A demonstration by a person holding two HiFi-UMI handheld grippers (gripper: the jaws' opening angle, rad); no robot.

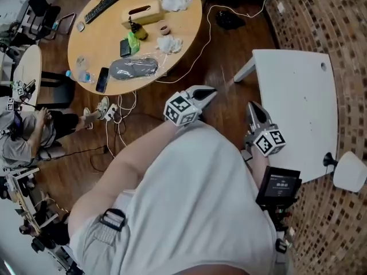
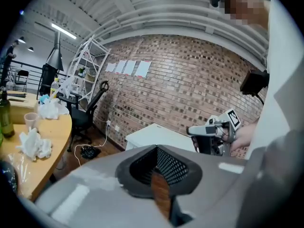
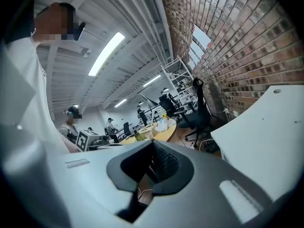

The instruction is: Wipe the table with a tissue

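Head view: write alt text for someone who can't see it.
A person looking down holds the left gripper and right gripper, both shut and empty, over a wood floor, between a cluttered round table and a white table.

white t-shirt (image 1: 189, 199); grey left gripper (image 1: 210, 92) and right gripper (image 1: 253, 105), each bearing a black-and-white marker cube (image 1: 182, 109).
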